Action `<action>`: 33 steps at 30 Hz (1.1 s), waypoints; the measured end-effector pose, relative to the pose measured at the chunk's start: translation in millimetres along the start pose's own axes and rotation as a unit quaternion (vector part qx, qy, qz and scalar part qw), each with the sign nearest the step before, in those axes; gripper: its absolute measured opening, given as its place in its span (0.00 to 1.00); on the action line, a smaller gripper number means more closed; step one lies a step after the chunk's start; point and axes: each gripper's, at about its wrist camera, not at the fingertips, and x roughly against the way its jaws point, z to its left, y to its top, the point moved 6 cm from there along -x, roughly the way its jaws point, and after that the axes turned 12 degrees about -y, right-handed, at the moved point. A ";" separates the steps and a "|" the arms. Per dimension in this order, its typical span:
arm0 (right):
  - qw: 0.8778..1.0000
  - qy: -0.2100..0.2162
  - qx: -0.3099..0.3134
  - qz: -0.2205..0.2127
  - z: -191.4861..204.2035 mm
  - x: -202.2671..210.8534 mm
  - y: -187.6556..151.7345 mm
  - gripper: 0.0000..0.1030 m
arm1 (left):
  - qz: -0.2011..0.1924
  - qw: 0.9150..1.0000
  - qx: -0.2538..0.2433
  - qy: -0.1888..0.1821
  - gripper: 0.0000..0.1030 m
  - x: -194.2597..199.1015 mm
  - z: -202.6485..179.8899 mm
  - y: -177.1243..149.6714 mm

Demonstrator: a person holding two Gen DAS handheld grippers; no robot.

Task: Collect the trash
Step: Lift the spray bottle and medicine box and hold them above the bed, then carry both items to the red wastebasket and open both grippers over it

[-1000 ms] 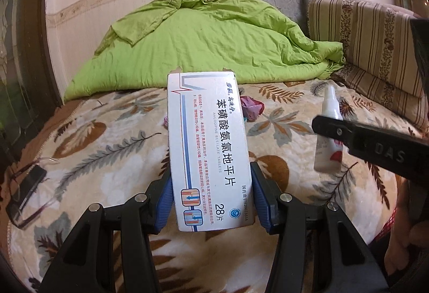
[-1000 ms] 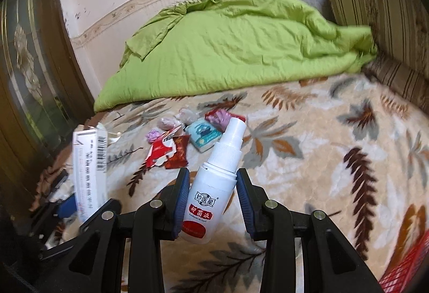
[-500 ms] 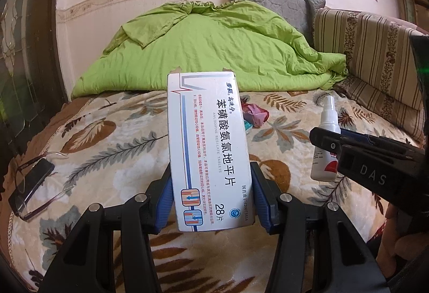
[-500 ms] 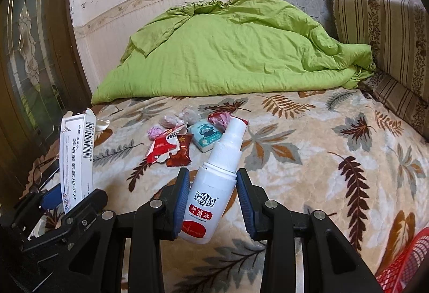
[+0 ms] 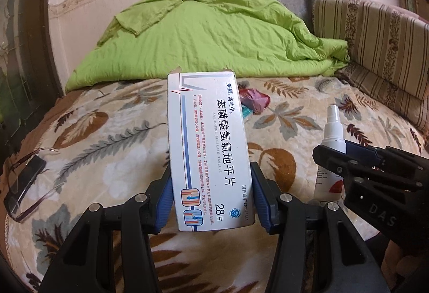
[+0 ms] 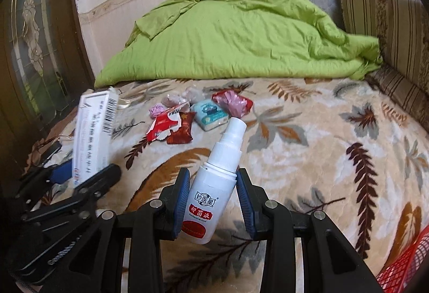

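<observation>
Our left gripper [image 5: 211, 201] pinches the white tablet box [image 5: 209, 148] upright between its blue pads, while our right gripper [image 6: 213, 201] clamps the white spray bottle [image 6: 214, 183], nozzle tilted forward. Beyond the right gripper, ahead and slightly left, loose wrappers [image 6: 177, 126] lie on the leaf-patterned blanket [image 6: 321, 148].

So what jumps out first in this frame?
The left gripper clamps a tall white cardboard medicine box upright; the right gripper grips a white plastic spray bottle. Behind, red and pink wrappers litter the leaf-patterned blanket, before a crumpled green duvet.
</observation>
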 end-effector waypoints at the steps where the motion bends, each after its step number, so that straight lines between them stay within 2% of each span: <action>1: 1.000 0.004 -0.004 0.005 -1.5 -1.2 -1.2 0.37 | 0.003 1.000 0.000 -0.003 0.50 -2.4 -1.2 0.4; 5: 0.999 0.025 -0.024 0.025 -12.2 -3.8 -3.5 0.37 | -0.001 1.000 -0.007 -0.009 0.50 -12.6 -6.8 0.3; 7: 0.999 0.026 -0.031 0.029 -23.3 0.9 -3.4 0.37 | 0.017 0.999 0.009 -0.036 0.50 -22.1 -11.0 -3.2; 9: 0.999 0.023 -0.033 0.030 -35.7 7.1 -4.3 0.37 | 0.023 0.998 0.004 -0.054 0.50 -24.4 -19.1 -2.6; 13: 0.997 0.010 -0.070 0.041 -82.5 28.8 -18.0 0.37 | 0.032 0.994 -0.035 -0.100 0.50 -20.0 -50.9 -0.9; 17: 0.992 -0.032 -0.114 0.033 -145.3 65.7 -35.0 0.37 | 0.045 0.983 -0.078 -0.158 0.50 -13.7 -99.1 4.7; 21: 0.983 -0.091 -0.158 0.016 -215.1 108.2 -47.6 0.37 | 0.066 0.961 -0.117 -0.241 0.50 -6.0 -164.4 12.1; 23: 0.976 -0.121 -0.179 0.009 -248.4 128.5 -53.0 0.37 | 0.078 0.946 -0.136 -0.285 0.50 -2.0 -202.5 14.5; 26: 0.966 -0.165 -0.201 0.000 -295.9 158.5 -63.0 0.37 | 0.109 0.918 -0.157 -0.348 0.50 0.0 -259.2 12.3; 29: 0.960 -0.187 -0.210 0.000 -323.5 175.1 -75.9 0.37 | 0.147 0.895 -0.164 -0.388 0.50 -3.9 -303.5 1.9; 30: 0.958 -0.192 -0.213 0.000 -329.4 178.5 -79.0 0.38 | 0.164 0.885 -0.168 -0.403 0.50 -5.9 -321.9 -3.6; 33: 0.954 -0.196 -0.227 0.014 -344.2 180.2 -92.0 0.39 | 0.184 0.871 -0.182 -0.418 0.50 -11.1 -358.1 -16.0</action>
